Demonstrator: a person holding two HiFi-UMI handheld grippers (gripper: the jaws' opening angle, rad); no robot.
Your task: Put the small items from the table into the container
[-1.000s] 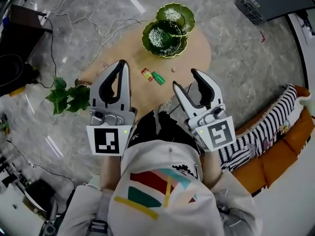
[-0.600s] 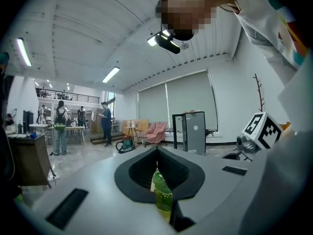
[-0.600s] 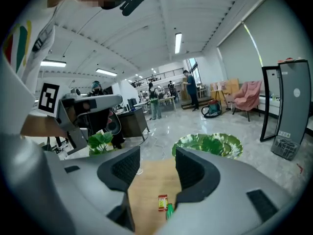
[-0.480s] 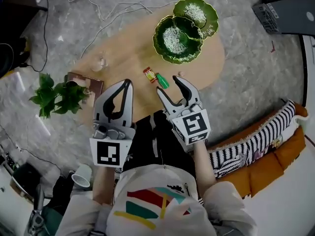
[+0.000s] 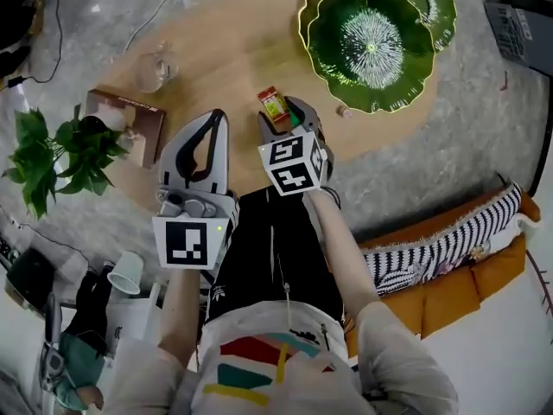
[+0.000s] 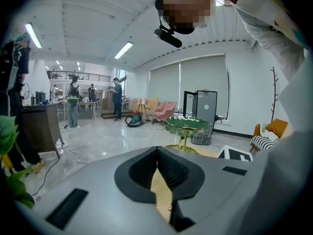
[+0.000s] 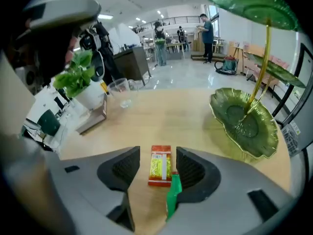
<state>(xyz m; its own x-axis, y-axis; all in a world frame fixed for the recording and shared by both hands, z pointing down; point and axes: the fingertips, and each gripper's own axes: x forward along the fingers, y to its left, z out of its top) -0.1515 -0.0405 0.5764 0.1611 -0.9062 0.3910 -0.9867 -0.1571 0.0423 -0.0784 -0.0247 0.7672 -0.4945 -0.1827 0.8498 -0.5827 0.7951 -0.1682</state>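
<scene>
A red and yellow packet (image 5: pixel 273 104) and a small green item (image 5: pixel 295 120) lie on the wooden table (image 5: pixel 233 50). My right gripper (image 5: pixel 286 115) hangs over them, tilted down and open. In the right gripper view the packet (image 7: pixel 160 165) lies between the pads untouched, and the green item (image 7: pixel 172 196) sits by the right jaw. A tiered green leaf dish (image 5: pixel 371 37) stands at the table's far right, also seen as the dish (image 7: pixel 244 124). My left gripper (image 5: pixel 217 118) is shut and empty, beside the right one near the table's front edge.
A small beige item (image 5: pixel 343 111) lies near the dish. A drinking glass (image 5: pixel 158 67), a brown box (image 5: pixel 130 115) and a potted plant (image 5: pixel 60 150) occupy the table's left end. A striped cushion (image 5: pixel 449 249) rests on an orange sofa at right.
Both grippers have dropped toward the table. The right one tipped downward and moved forward until its open jaws straddle the red packet. The table now looks closer in the head view.
</scene>
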